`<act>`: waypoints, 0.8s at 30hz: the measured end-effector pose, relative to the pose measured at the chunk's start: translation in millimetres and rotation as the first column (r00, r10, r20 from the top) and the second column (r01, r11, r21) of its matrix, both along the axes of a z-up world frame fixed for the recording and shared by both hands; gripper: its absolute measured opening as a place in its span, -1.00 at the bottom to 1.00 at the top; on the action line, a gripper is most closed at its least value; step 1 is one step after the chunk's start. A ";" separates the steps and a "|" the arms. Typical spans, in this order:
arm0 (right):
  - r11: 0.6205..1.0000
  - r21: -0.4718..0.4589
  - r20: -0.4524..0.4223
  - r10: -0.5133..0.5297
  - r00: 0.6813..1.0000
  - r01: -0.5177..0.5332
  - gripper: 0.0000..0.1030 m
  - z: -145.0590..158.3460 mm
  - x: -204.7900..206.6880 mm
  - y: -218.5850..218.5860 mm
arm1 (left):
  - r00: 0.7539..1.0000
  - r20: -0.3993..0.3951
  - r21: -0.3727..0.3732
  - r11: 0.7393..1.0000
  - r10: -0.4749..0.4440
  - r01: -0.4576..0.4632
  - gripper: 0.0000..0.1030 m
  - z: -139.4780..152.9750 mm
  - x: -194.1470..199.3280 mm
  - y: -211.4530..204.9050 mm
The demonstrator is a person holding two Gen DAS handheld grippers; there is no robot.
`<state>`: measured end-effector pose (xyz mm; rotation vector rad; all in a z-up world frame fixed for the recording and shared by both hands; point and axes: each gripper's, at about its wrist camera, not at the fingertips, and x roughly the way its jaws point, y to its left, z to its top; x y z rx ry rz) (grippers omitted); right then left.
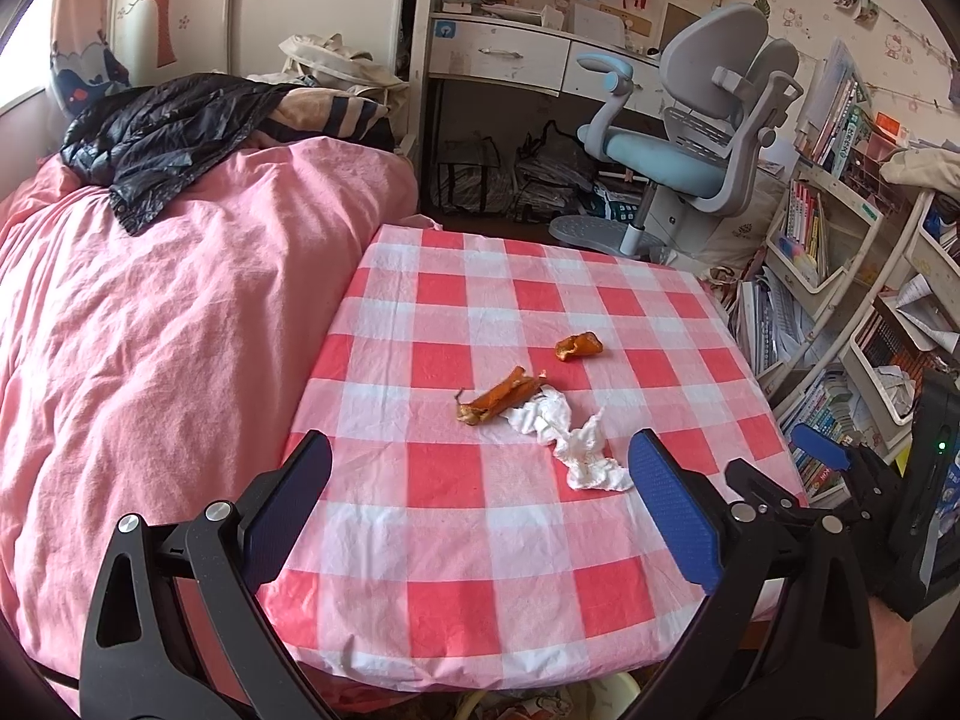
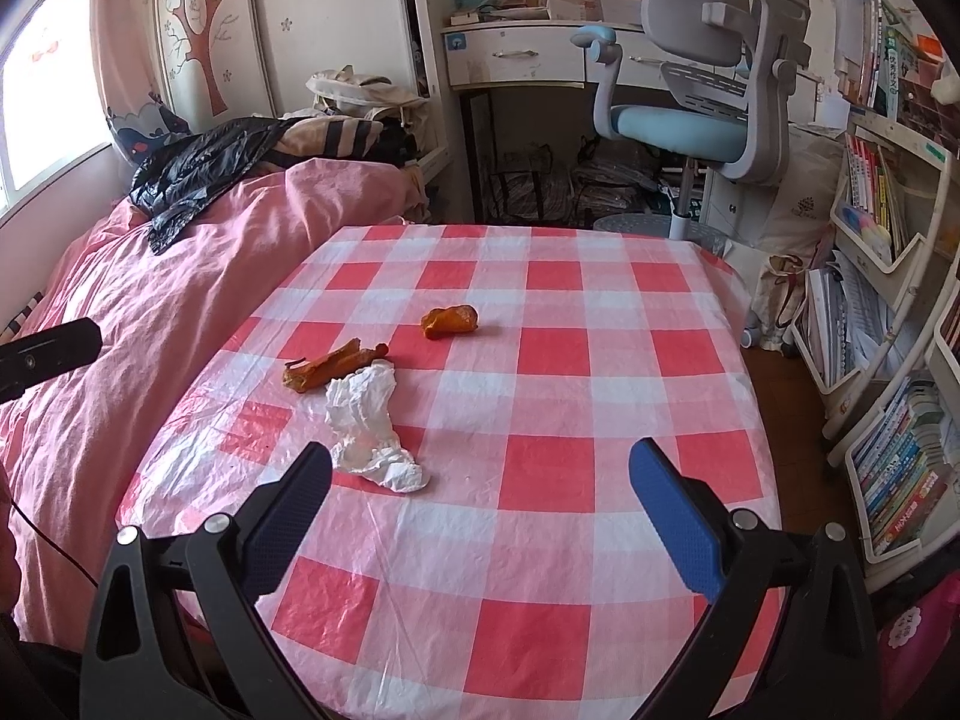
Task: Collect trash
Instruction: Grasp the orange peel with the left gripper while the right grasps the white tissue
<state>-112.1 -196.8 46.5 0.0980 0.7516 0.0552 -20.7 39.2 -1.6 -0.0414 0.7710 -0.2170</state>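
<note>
Nothing of the collecting looks done so far, judging by how things lie: all the trash in view sits loose on the tabletop (image 2: pixel 600 420), which is covered in a red-and-white checked cloth and stands against a pink-covered bed (image 1: pixel 150 330). No bin or bag for the trash shows in either view, so where the pieces must go cannot be told. The largest piece, a crumpled white tissue (image 2: pixel 369 426), lies left of the tabletop's middle, its far end touching a long strip of orange peel (image 2: pixel 333 367). A smaller, curled piece of orange peel (image 2: pixel 449 321) sits apart, farther back. The left hand-held gripper (image 1: pixel 480 510) hangs over the near edge with its blue pads spread wide and nothing between them, the tissue just ahead of its right pad. The right hand-held gripper (image 2: pixel 480 510) is likewise spread wide and empty, the tissue just ahead of its left pad. All three pieces are left to pick up.
</note>
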 end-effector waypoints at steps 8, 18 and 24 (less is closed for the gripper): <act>0.998 -0.010 -0.020 0.058 0.998 -0.058 0.85 -6.5 8.2 9.6 | 0.979 -0.079 -0.050 0.980 0.188 -0.192 0.85 -21.0 26.8 70.7; 0.964 -0.058 -0.106 0.254 0.962 -0.260 0.72 -34.0 35.3 55.2 | 0.989 -0.097 0.013 0.993 0.115 -0.114 0.85 -46.7 60.5 32.5; 0.943 -0.061 -0.156 0.316 0.936 -0.328 0.45 -49.0 51.8 71.0 | 0.994 -0.109 0.182 0.983 0.023 -0.003 0.83 -71.6 78.5 -13.5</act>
